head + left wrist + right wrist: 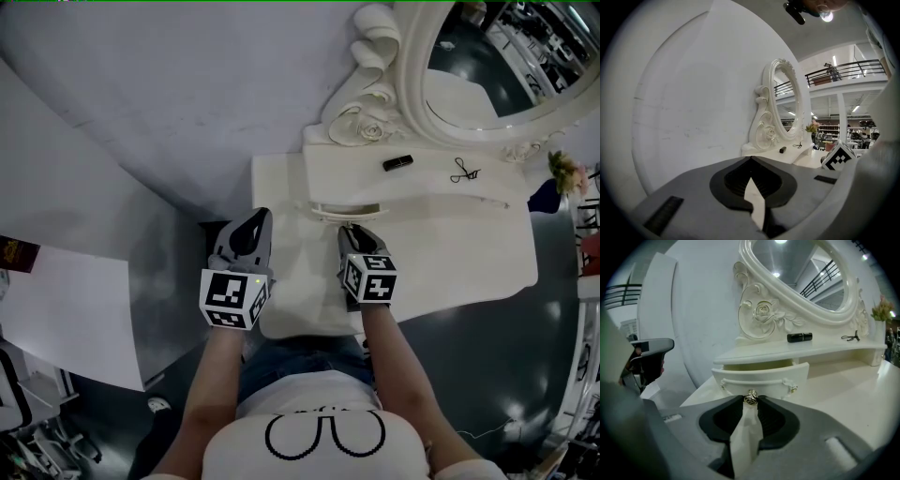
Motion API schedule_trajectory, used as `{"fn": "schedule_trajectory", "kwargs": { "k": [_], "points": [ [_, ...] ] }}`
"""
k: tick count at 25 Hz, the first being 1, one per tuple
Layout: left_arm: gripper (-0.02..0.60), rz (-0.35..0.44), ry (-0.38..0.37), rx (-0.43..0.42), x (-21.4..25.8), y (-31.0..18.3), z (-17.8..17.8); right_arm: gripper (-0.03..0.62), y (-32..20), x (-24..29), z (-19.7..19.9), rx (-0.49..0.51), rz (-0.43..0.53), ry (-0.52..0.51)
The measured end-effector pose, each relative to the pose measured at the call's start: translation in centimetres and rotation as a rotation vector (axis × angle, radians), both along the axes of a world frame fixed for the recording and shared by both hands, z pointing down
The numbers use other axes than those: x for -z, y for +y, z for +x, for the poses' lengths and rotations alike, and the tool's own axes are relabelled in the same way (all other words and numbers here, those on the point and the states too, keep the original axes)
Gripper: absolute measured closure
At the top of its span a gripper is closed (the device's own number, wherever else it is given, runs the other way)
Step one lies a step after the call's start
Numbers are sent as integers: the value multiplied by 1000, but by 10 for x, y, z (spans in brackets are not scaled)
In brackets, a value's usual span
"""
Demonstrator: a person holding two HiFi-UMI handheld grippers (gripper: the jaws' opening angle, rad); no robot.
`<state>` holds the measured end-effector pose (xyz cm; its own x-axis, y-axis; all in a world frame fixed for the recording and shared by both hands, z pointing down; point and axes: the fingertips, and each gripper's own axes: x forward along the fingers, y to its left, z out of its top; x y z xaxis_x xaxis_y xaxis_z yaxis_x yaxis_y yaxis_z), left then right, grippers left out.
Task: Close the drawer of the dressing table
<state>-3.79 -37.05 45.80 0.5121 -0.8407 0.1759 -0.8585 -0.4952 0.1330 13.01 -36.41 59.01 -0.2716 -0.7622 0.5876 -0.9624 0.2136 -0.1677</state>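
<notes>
Right tongs point(350, 230) pinch the single round metal knob point(751, 398) at the middle of the drawer point(761, 376). The right forearm reaches straight ahead and the tool slants down. Left tongs point(751, 160) are pressed together on nothing. They are held nearly level over the left edge of the white bench point(469, 253), pointing at the wall. Each tool carries one cube of black-and-white square markers. The one drawer stands slightly pulled out from under the raised shelf point(427, 187), below the oval mirror point(487, 56). Its front has two small metal ornaments, one on each side of the knob. One black tube point(397, 162) and one small black wire tool point(464, 172) lie on the shelf.
</notes>
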Motion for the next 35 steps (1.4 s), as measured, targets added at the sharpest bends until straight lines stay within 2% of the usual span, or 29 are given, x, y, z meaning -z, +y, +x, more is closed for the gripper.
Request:
{"fn": "schedule_trajectory", "kwargs": {
  "k": [16,26,27,29,32,35],
  "points": [
    [584,-1,-11,34,-5,-3,-11,501,-35,-1,2,31,9,13],
    [584,13,-17,42,1,1,-9,499,-41,0,2,52,11,66],
    [584,14,-17,42,1,2,-9,469,-39,0,0,60,7,72],
    [584,14,-17,40,3,5,-7,333,-34,1,-3,74,-4,64],
    [584,13,-14,39,9,8,-3,291,-27,9,-7,102,-4,58],
    [584,18,-10,37,19,13,3,286,-21,23,-6,110,7,52]
  ]
}}
